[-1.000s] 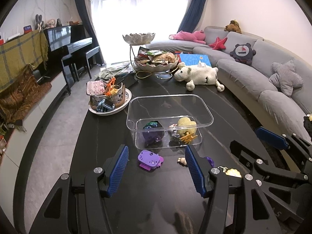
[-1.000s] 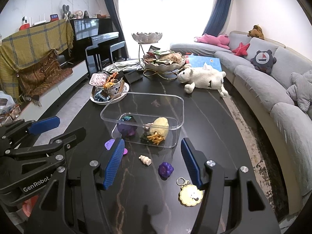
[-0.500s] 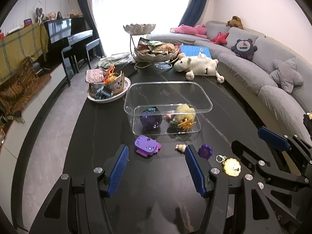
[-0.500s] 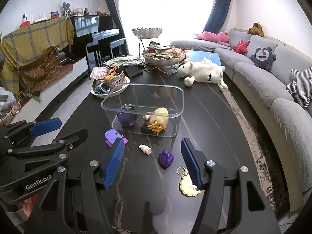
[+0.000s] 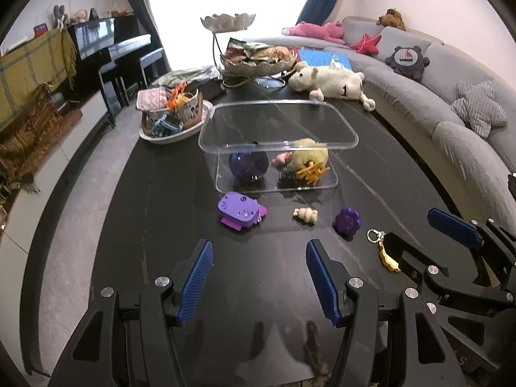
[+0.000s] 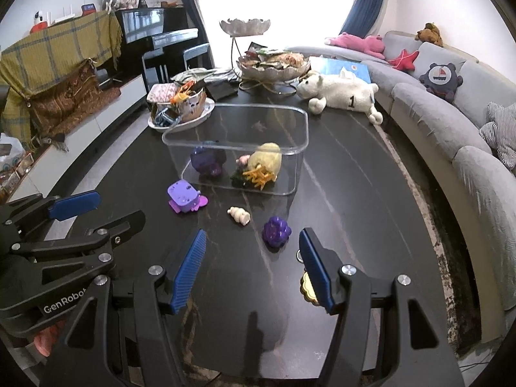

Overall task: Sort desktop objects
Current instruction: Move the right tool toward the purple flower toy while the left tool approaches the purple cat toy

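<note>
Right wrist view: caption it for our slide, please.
Open right gripper above purple flower toy near clear bin.

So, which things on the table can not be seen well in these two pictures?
- Yellow keychain: right wrist view, mostly behind the right gripper's finger; left wrist view, partly behind the right gripper.
- Dark item under the yellow toy in the clear box: too small, blurred by the wall.
- Plate contents: too cluttered to name.

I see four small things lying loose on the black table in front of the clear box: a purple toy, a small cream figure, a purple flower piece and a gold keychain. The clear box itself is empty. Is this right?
Not quite. The clear box is not empty: the left wrist view shows a purple ball, a yellow plush and other small pieces inside. The purple toy, cream figure, purple flower piece and gold keychain do lie loose on the black table.
</note>
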A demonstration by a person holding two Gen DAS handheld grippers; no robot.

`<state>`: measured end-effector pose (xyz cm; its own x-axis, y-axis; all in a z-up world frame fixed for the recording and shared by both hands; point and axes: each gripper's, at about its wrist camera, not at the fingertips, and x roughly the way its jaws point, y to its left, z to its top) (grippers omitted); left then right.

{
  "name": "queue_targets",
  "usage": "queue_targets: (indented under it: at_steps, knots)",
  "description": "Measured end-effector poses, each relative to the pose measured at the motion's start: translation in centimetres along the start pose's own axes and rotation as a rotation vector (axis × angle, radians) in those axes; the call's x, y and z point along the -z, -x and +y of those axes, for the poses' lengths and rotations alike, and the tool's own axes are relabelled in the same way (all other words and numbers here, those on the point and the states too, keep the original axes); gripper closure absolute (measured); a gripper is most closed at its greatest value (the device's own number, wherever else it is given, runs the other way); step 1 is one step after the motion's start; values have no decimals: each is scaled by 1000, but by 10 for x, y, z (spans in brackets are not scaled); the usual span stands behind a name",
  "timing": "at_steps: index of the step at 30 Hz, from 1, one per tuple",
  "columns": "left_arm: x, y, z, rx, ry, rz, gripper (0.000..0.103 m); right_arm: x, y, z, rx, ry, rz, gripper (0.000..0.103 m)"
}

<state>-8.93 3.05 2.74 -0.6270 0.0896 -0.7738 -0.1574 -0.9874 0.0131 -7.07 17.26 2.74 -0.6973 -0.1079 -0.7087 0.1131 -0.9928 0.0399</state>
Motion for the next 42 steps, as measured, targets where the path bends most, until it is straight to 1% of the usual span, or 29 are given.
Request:
queue_targets:
  at_steps: [8,12,16,28,35,42]
  knots:
    - [10,-21,-2,21,6,46,46,11,-17,-3,-1,1,41,45]
    - [12,-29,-3,22,25,53,46,14,-25,-7,-3,-14,51,45]
    - [11,-39,-4,34,33,81,46,15,-32,-11,-5,-21,65,45]
    - [9,-64,-8,25,32,118,46,18,-57,-21,-25,-51,104,45]
    - [4,-84,-11,21,35,148,46,17,-74,-27,-19,-48,126,45]
    - [0,-99,-14,10,27,152,46,14,-90,-34,-23,-55,141,45]
